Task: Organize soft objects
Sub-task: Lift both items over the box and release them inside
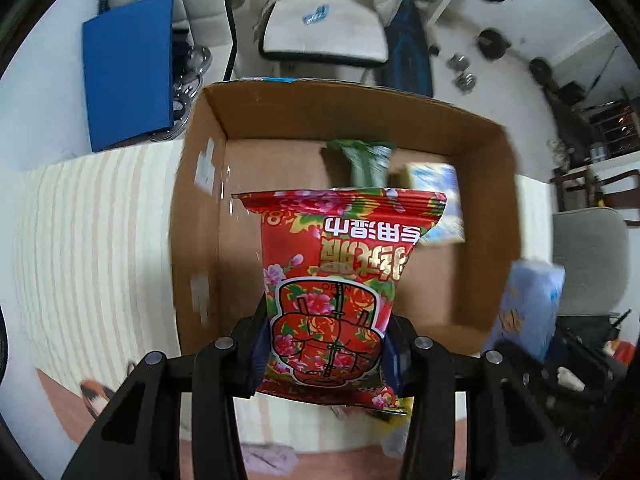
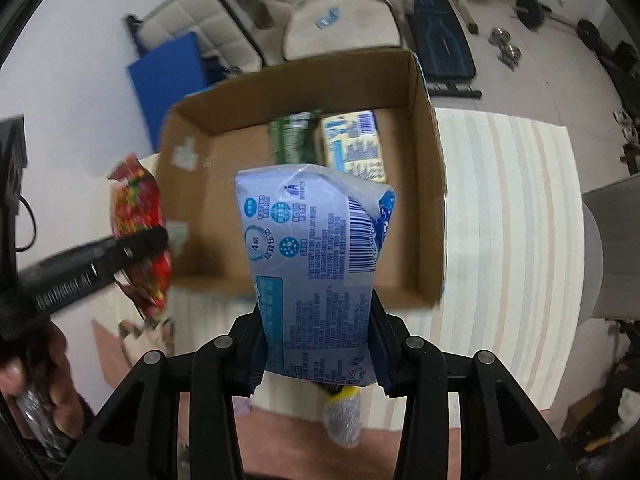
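My left gripper (image 1: pixel 326 354) is shut on a red floral wet-wipe pack (image 1: pixel 336 280) and holds it over the near edge of an open cardboard box (image 1: pixel 472 128). My right gripper (image 2: pixel 318 350) is shut on a pale blue tissue pack (image 2: pixel 316 248) above the same box (image 2: pixel 424 152). Inside the box lie a green pack (image 2: pixel 292 138) and a yellow-blue tissue pack (image 2: pixel 354 146). The red pack and left gripper show at the left in the right wrist view (image 2: pixel 138 216); the blue pack shows at the right in the left wrist view (image 1: pixel 528 308).
The box stands on a striped cloth (image 2: pixel 512 216) over a table. A blue folder (image 1: pixel 128 68), a white chair (image 1: pixel 324 32), a grey chair (image 1: pixel 588 256) and weights on the floor (image 2: pixel 532 10) surround it. Small soft items lie below the grippers (image 2: pixel 344 416).
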Demonstrator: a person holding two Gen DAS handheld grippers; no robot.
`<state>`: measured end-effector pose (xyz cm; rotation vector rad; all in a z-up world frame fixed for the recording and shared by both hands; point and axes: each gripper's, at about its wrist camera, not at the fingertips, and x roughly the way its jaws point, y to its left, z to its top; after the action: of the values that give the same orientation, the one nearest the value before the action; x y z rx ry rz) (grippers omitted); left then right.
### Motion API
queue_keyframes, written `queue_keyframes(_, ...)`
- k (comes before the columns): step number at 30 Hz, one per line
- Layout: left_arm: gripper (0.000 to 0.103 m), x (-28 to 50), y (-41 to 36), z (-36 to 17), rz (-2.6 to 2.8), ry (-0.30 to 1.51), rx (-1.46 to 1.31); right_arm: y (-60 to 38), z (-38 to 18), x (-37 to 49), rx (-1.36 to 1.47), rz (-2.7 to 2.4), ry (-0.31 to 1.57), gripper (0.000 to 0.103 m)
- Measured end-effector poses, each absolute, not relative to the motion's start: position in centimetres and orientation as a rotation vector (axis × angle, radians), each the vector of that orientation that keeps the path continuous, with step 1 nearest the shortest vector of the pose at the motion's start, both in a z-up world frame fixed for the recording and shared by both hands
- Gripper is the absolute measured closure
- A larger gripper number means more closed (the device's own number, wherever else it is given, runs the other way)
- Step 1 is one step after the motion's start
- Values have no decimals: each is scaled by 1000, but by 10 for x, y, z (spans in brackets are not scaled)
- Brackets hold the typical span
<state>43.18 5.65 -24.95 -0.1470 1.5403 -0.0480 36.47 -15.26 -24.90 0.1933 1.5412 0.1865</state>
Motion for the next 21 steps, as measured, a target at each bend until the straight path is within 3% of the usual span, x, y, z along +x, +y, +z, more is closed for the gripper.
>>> queue_keyframes(9,60,515,58,-338,11,1696,-103,-138,-333,407,119,110,1702,58)
queue_keyframes(16,60,535,53,-366,-30,1754,-128,-132,-367,408,46,90,1768,57)
queue_keyframes(18,59,540,51,-369,-45,1756,-130,-131,-371,407,33,83,1773,56)
queue_keyframes(21,57,543,49,-368,-57,1780,-145,-127,-373,412,7,85,1786,45)
